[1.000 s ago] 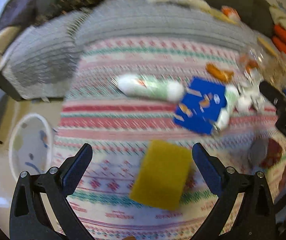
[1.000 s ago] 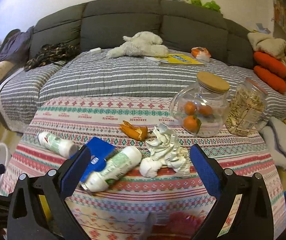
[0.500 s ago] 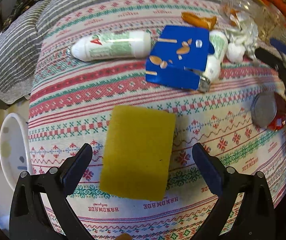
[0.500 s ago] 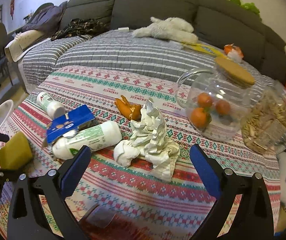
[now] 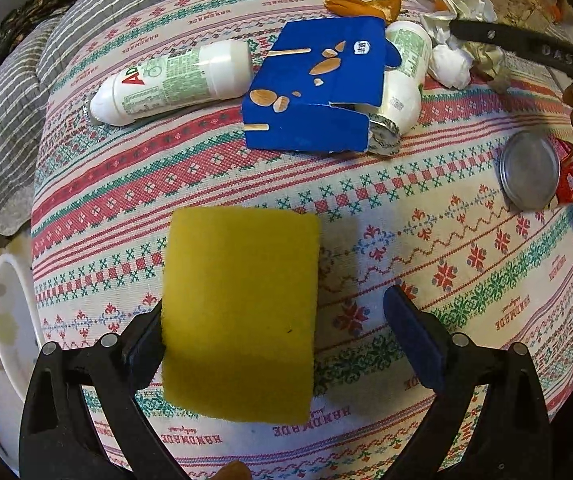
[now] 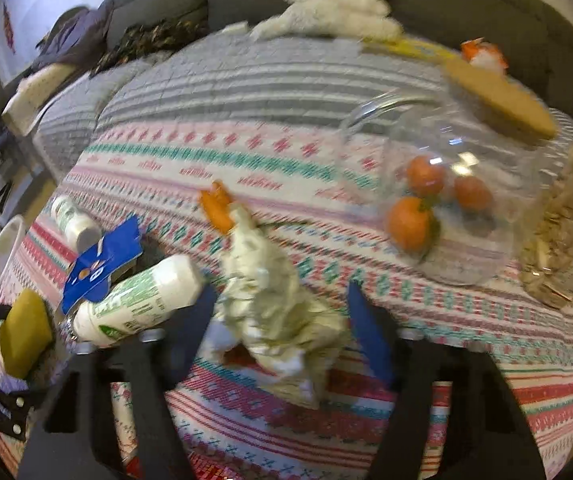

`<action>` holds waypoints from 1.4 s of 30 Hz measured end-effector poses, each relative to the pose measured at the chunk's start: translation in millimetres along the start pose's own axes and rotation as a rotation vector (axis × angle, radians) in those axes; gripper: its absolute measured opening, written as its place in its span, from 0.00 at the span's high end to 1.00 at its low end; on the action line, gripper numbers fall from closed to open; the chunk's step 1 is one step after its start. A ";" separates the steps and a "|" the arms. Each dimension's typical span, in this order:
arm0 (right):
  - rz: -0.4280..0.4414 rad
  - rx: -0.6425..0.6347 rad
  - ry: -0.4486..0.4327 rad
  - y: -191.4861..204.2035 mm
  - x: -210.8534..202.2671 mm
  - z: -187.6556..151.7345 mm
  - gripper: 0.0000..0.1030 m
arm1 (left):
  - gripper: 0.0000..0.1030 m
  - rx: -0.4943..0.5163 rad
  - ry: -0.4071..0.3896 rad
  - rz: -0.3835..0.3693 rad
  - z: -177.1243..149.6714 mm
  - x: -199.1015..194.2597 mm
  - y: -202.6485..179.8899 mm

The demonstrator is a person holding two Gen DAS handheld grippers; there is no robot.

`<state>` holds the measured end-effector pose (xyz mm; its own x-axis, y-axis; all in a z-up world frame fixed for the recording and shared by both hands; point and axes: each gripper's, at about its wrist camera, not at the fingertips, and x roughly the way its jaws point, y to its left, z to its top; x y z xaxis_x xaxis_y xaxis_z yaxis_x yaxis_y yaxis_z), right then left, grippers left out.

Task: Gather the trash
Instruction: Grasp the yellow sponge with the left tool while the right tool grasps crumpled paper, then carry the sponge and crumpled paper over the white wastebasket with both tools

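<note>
The left gripper point(image 5: 282, 334) stands spread around a flat yellow rectangular sponge point(image 5: 240, 314) lying on the patterned woven tablecloth point(image 5: 466, 240); its left pad touches the sponge's edge, the right pad is apart. The right gripper point(image 6: 280, 320) is also spread, straddling a crumpled white paper wad point(image 6: 274, 304). Beyond lie a blue cardboard carton point(image 5: 318, 88), two white plastic bottles point(image 5: 174, 80), and an orange peel point(image 5: 362, 4).

the left gripper point(image 5: 276, 336) has black plastic arms with round silver screws and dark blue padded fingers point(image 5: 414, 340). the right gripper point(image 6: 282, 320) looks alike: black arms, blue pads, small silver screws, blurred.
</note>
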<state>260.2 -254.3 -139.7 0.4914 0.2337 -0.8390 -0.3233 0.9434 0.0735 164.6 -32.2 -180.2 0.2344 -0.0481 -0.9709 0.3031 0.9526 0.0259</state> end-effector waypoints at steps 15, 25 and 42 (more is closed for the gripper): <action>-0.062 0.057 -0.163 24.7 -57.7 15.7 0.77 | 0.46 -0.072 -0.112 -0.063 2.1 -43.3 27.3; -0.106 0.110 -0.345 70.8 -113.0 28.2 0.77 | 0.46 -0.211 -0.341 -0.085 -0.6 -97.0 43.9; -0.078 0.156 -0.414 168.7 -114.7 25.2 0.77 | 0.46 -0.412 -0.550 -0.032 -18.3 -136.9 97.8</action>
<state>169.7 -116.0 -17.5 0.8018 0.2047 -0.5614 -0.1618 0.9788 0.1258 145.3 73.1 -49.2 0.6988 -0.1195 -0.7053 -0.0332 0.9795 -0.1988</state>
